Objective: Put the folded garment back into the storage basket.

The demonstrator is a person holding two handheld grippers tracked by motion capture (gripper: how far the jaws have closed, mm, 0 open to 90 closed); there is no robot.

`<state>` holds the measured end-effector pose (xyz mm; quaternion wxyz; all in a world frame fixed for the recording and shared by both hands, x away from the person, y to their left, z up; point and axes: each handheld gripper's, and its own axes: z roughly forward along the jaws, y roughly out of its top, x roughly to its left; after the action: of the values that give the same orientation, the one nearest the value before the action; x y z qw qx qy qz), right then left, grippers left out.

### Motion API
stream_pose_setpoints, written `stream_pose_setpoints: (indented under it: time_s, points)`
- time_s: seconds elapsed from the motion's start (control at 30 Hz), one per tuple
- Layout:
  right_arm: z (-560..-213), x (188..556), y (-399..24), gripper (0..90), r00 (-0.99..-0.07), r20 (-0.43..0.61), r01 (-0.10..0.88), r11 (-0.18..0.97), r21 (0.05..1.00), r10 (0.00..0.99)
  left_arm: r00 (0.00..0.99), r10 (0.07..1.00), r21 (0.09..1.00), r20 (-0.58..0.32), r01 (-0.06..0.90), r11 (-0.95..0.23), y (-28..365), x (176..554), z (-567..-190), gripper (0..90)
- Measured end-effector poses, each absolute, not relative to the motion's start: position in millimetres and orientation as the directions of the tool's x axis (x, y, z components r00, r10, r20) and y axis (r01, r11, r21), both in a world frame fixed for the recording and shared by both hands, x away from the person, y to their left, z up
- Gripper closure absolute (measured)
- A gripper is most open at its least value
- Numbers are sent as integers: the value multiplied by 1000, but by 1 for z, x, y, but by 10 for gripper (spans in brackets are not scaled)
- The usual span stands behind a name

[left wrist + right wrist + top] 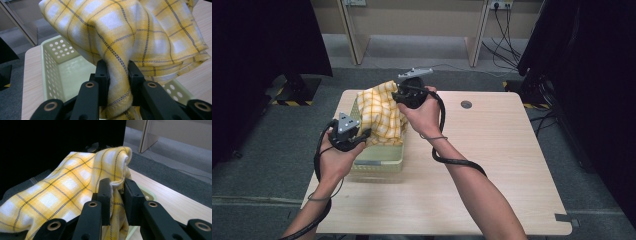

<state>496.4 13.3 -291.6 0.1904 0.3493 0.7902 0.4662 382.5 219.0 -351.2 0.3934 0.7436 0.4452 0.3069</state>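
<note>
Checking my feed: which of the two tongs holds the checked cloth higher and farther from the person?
The right tongs, pinching the cloth at its raised far end; the left tongs grip it lower, over the basket.

The high view looks forward and down on the whole table [492,165] from the person's side. The 2 gripper views sit close behind their own jaws, looking along them. All 3 views share the yellow checked cloth [381,114] [140,32] [75,187] and green basket [377,164] [53,70], at 10 o'clock from the table's centre.

Both grippers, left gripper [346,131] and right gripper [411,93], apparently grip the checked cloth [381,114] above the basket [377,164].
</note>
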Motion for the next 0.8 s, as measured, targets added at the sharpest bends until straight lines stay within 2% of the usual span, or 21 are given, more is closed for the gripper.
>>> stream_pose_setpoints:
  time_s: [0.8]
  points:
    - [-312, 504, 43, 777, -692, 36, 409, 351, 842, 721, 388, 917, 818, 91, 496, -291, 243, 392, -368, 757]
